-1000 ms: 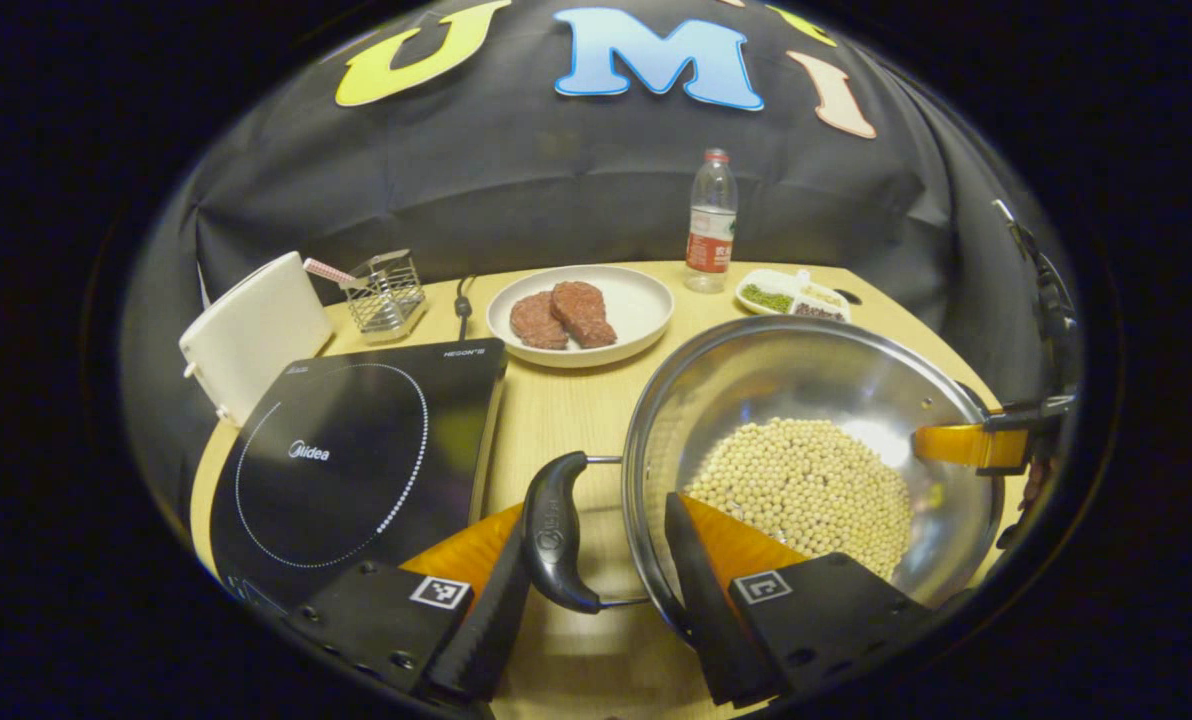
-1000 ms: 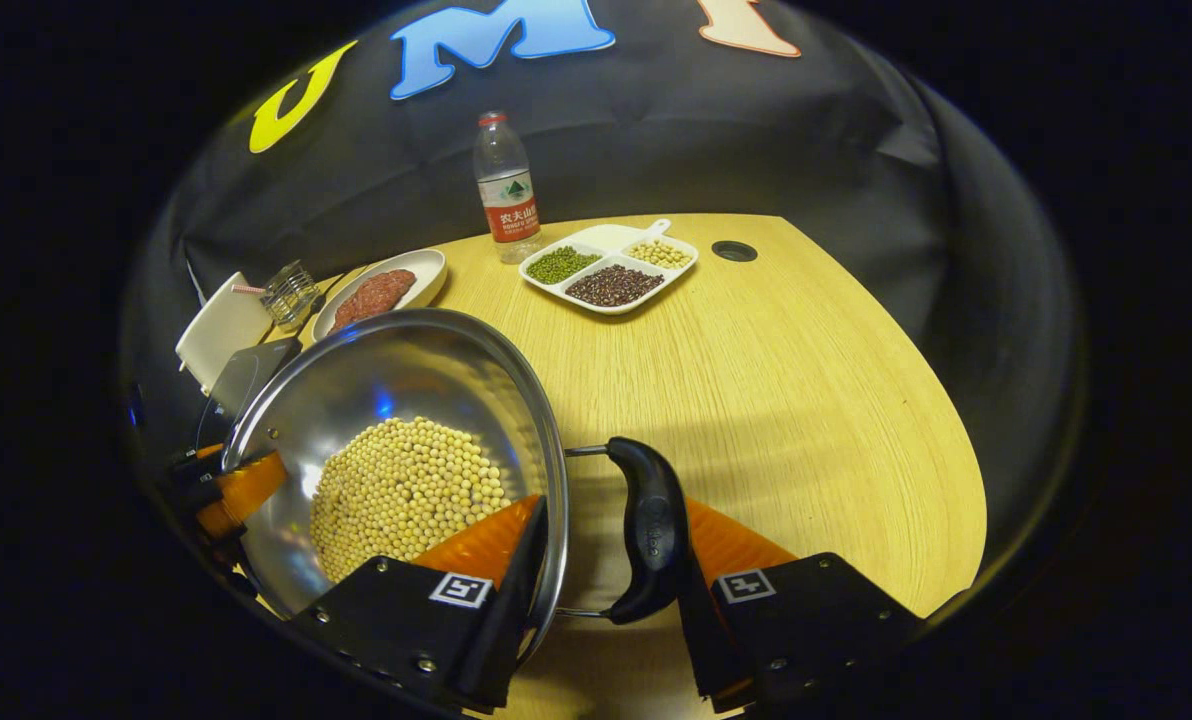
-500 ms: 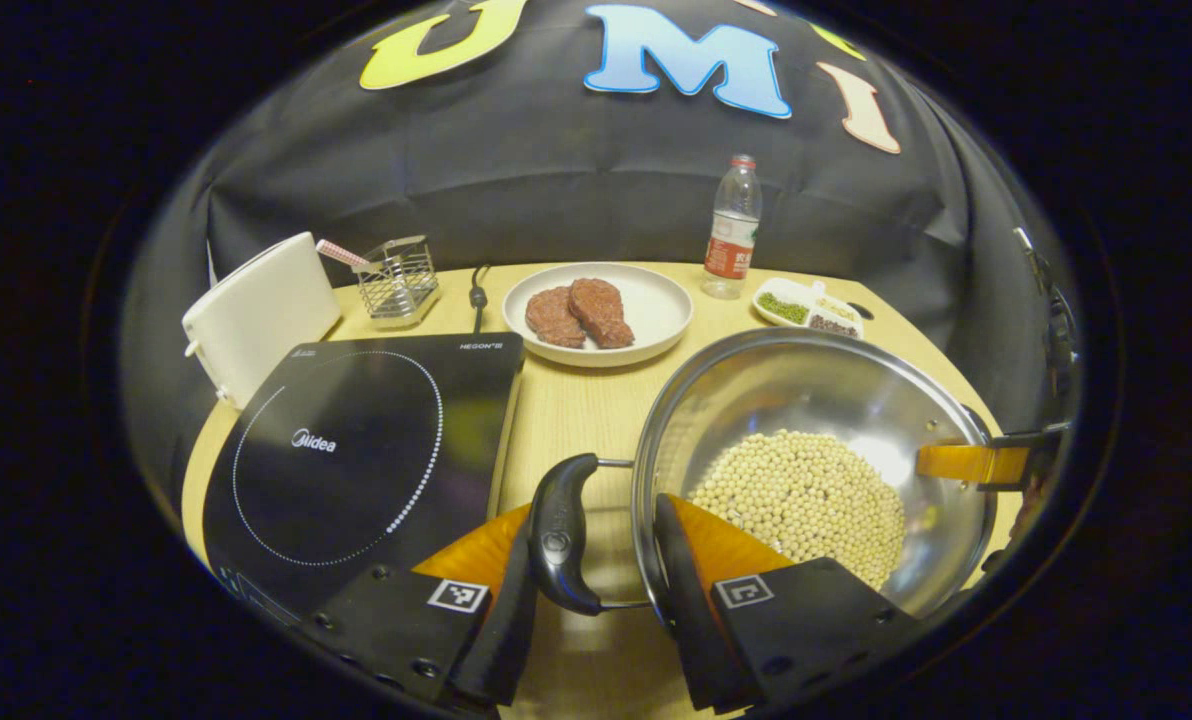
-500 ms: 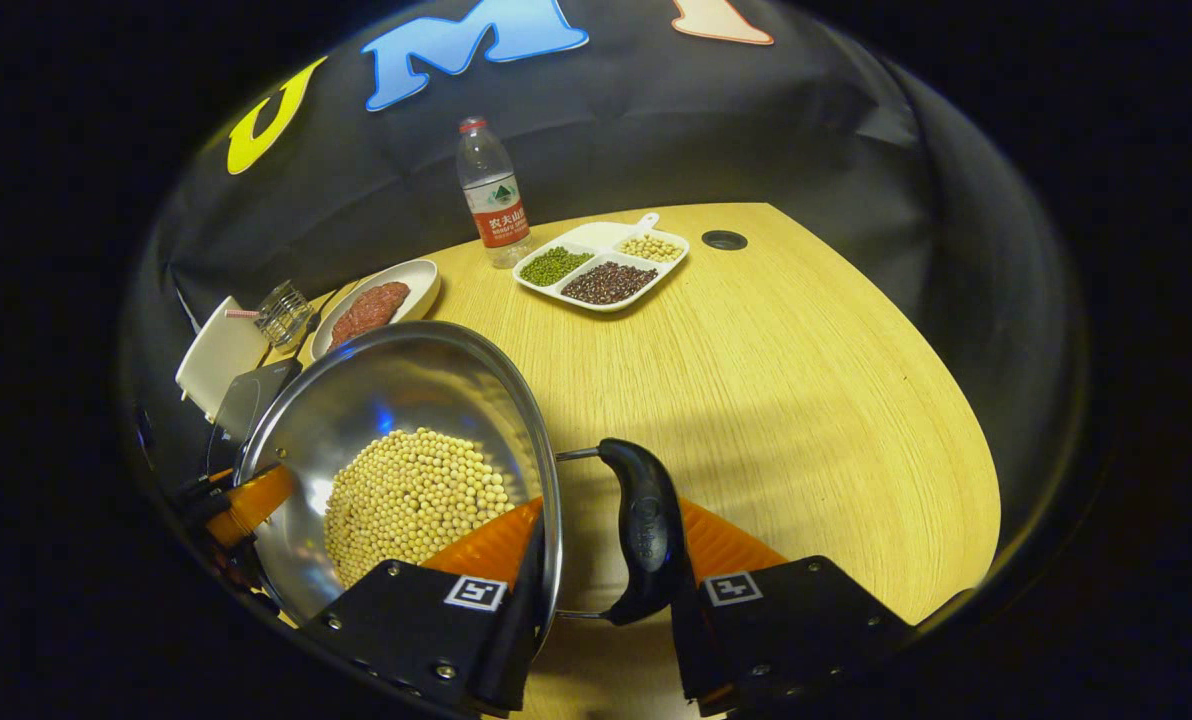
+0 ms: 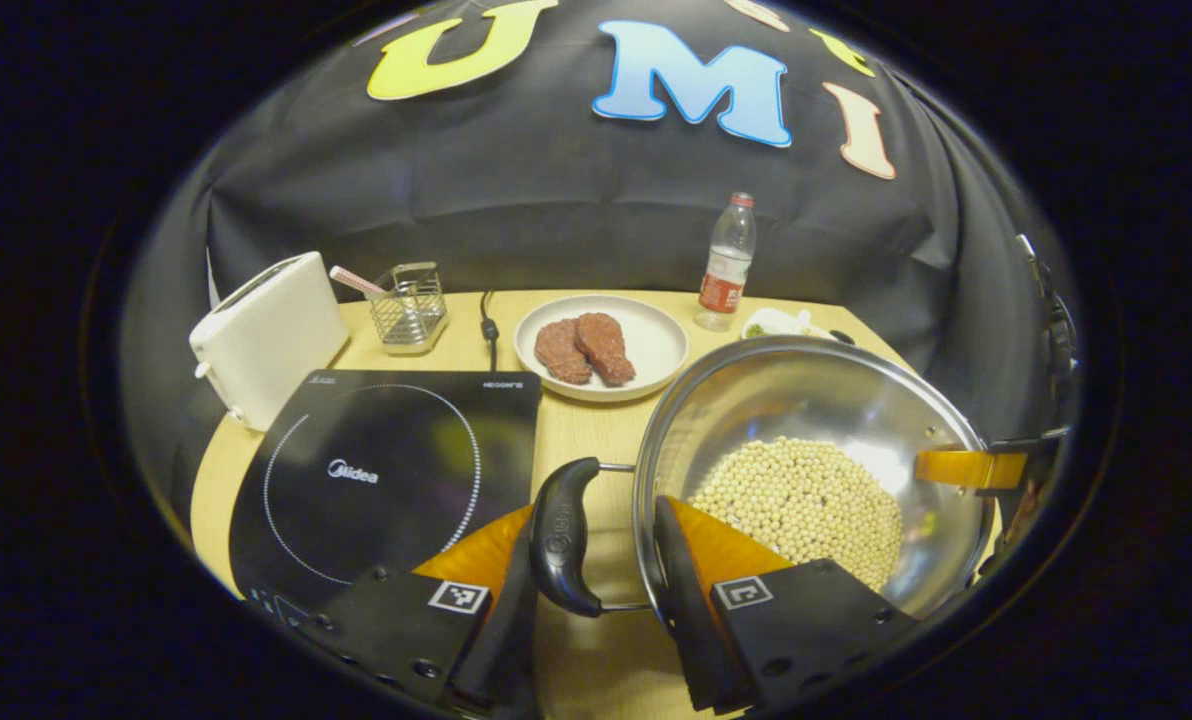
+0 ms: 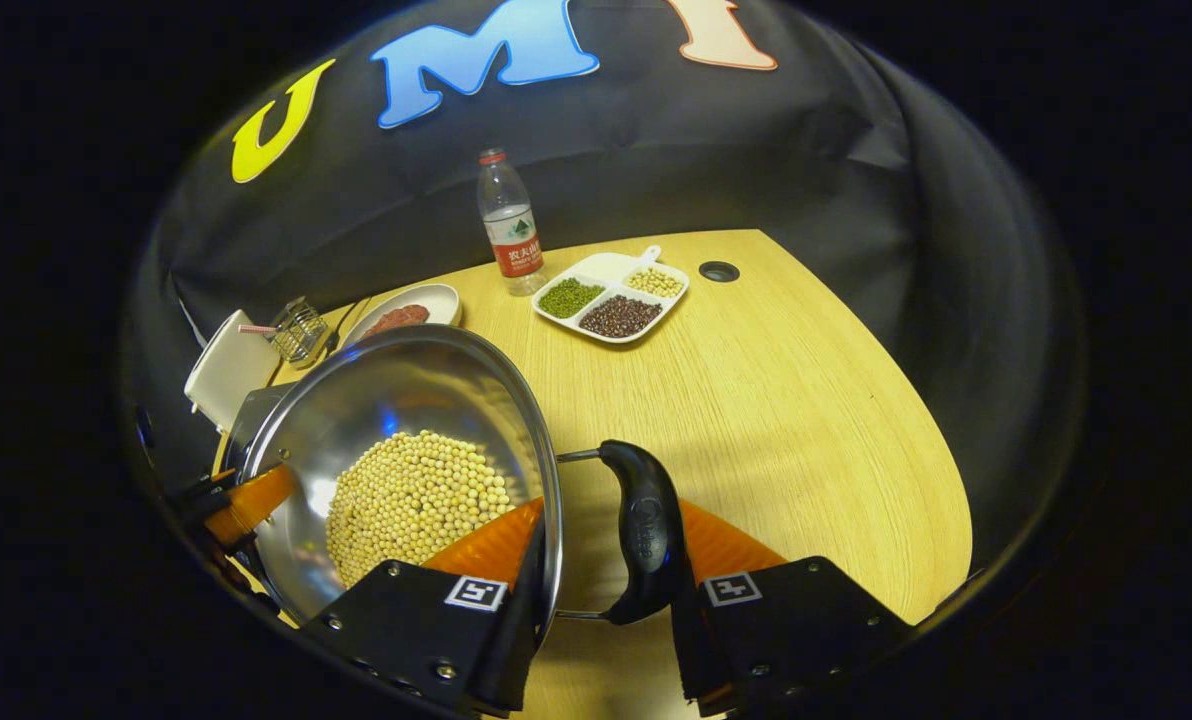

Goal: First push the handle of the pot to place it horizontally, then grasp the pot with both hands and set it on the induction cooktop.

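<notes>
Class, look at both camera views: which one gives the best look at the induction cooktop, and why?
The left gripper view. There the induction cooktop lies nearly whole on the table, its dotted ring in plain sight, left of the pot. In the right gripper view only a dark corner peeks out behind the pot's rim.

your pot (image 5: 816, 400) is a shiny steel pan, wide and open, with a heap of pale yellow beans (image 5: 801, 495) lying in its bottom. it carries two black loop handles on wire arms, one handle (image 5: 559, 535) on its left side and the other handle (image 6: 644, 530) on its right, both lying out sideways. the induction cooktop (image 5: 386, 480) is a flat black glass slab with a dotted ring, lying on the wooden table just left of the pot, its surface bare.
</notes>
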Tool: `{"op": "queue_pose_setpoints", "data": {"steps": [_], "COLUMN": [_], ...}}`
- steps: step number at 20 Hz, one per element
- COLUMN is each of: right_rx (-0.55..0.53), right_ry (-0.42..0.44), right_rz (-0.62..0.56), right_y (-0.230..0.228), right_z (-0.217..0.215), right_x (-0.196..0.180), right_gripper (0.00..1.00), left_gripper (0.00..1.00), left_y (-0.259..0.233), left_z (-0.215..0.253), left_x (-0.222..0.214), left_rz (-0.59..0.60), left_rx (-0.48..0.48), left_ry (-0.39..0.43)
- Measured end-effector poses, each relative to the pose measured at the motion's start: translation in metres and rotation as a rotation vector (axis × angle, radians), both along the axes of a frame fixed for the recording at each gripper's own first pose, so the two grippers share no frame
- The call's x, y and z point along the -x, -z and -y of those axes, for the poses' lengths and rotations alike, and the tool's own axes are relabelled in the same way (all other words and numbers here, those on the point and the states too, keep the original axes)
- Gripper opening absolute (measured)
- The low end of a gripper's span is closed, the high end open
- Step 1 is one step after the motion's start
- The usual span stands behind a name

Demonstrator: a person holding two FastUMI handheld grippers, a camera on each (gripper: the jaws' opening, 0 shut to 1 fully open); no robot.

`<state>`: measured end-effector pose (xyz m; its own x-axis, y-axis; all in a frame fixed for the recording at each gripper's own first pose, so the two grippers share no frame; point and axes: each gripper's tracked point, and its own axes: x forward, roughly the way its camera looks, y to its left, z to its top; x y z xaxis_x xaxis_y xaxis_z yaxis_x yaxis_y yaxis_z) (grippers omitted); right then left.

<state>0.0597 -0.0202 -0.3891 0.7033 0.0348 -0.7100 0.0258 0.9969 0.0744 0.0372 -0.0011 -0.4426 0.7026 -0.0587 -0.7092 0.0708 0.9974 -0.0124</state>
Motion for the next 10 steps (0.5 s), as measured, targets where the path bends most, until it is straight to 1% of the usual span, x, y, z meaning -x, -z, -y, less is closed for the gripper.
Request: {"op": "queue_pose_setpoints", "data": {"steps": [1,2,5,6,9,10], "right_rx": [-0.002,-0.005,-0.016,-0.027,-0.053,-0.056], "right_ry": [0.0,-0.001,-0.015,-0.016,-0.034,-0.039], "right_rz": [0.0,0.002,0.006,-0.003,-0.01,-0.008], "right_y": [-0.005,-0.009,-0.018,-0.019,-0.021,-0.022], "right_z": [-0.006,-0.012,-0.036,-0.045,-0.074,-0.083], "right_x": [0.003,0.006,0.013,0.015,0.017,0.017], "right_gripper": [0.57,0.57,0.57,0.57,0.57,0.57], "left_gripper": [0.64,0.67,0.71,0.64,0.7,0.68], "left_y": [-0.007,-0.013,-0.032,-0.038,-0.053,-0.057], "left_z": [-0.005,-0.011,-0.036,-0.045,-0.075,-0.085], "left_x": [0.002,0.003,0.01,0.012,0.016,0.016], "left_rz": [0.003,0.007,0.019,0.023,0.034,0.036], "left_rx": [-0.001,-0.002,-0.011,-0.018,-0.038,-0.043], "left_ry": [0.002,0.002,-0.006,-0.011,-0.028,-0.033]}}
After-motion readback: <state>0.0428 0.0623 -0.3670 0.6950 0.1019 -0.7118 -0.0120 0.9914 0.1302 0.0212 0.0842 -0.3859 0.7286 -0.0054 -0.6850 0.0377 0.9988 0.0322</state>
